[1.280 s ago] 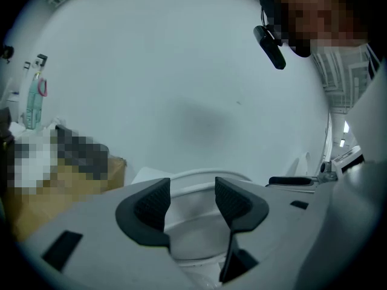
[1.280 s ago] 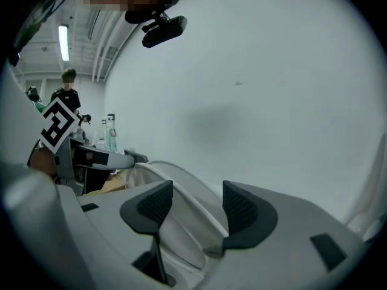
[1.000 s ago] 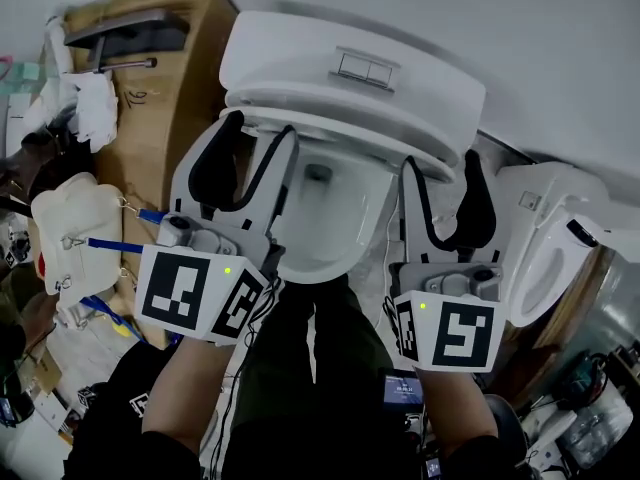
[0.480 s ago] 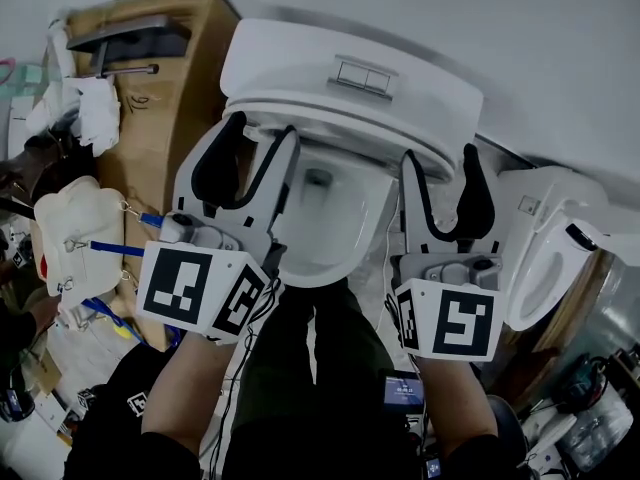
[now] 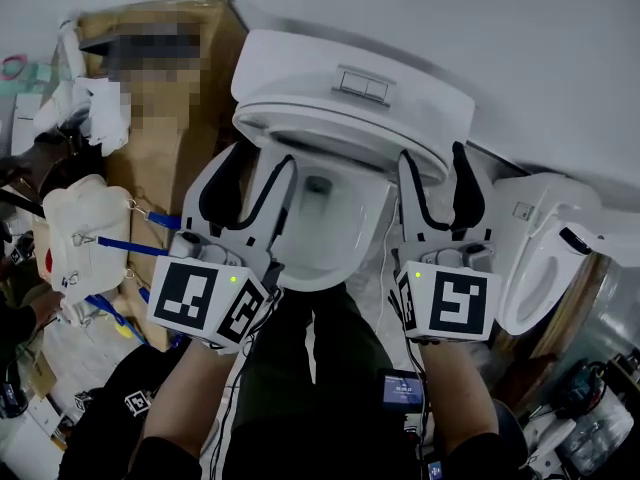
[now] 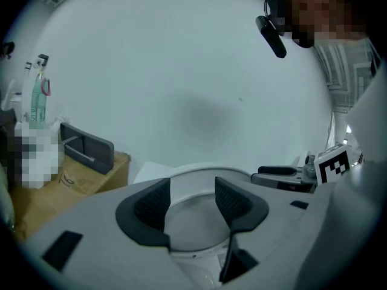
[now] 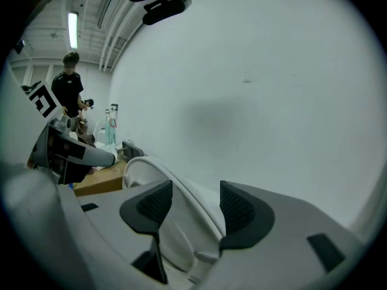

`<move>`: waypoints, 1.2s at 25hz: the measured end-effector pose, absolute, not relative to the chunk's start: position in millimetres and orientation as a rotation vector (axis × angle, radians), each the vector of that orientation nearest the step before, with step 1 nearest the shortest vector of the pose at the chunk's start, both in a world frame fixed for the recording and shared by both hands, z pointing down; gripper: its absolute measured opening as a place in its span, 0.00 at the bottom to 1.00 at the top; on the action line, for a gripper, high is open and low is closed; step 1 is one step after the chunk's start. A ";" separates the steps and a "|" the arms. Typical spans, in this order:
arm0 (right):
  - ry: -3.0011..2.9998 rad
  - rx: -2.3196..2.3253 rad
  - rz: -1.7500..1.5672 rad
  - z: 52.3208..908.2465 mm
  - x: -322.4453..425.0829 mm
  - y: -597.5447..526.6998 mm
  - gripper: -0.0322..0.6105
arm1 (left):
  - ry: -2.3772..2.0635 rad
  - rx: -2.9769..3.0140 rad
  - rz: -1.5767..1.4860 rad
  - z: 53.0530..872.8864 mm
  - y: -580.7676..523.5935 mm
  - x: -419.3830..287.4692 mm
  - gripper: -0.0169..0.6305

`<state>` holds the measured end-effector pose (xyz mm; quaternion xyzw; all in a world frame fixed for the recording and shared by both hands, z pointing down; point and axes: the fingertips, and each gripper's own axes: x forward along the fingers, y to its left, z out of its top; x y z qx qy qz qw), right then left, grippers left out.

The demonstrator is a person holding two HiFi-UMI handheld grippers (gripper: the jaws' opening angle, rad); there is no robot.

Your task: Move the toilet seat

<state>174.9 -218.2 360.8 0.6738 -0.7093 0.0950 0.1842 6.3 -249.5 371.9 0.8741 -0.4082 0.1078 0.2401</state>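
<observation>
Pale wall is backing the toilet, where the white toilet seat [image 5: 340, 133] is standing raised against the cistern [image 5: 290, 68]. Left tongs [image 5: 255, 168] and right tongs [image 5: 432, 168] are hovering near its left and right edges, both wide open and gripping nothing.

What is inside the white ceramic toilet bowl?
The white ceramic toilet bowl shows its bare wall and a dark drain hole near the back. The left gripper covers its left side.

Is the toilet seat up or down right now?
Up: the seat stands raised by the tank, leaving the bowl exposed.
</observation>
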 end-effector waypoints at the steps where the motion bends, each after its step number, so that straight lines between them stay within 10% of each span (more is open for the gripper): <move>1: -2.003 1.896 0.256 357.6 173.1 -214.9 0.46 | -1.113 2.389 0.302 372.6 -244.6 2.8 0.40; 12: -2.017 1.880 0.259 306.7 158.3 -162.1 0.44 | -1.044 2.391 0.316 333.0 -186.5 -24.8 0.40; 19: -1.974 1.942 0.157 226.9 174.1 -134.8 0.22 | -1.021 2.476 0.253 253.8 -152.7 -46.5 0.37; 30: -1.973 2.171 0.112 101.1 225.7 -70.8 0.13 | -0.999 2.533 0.219 170.1 -108.0 -88.0 0.21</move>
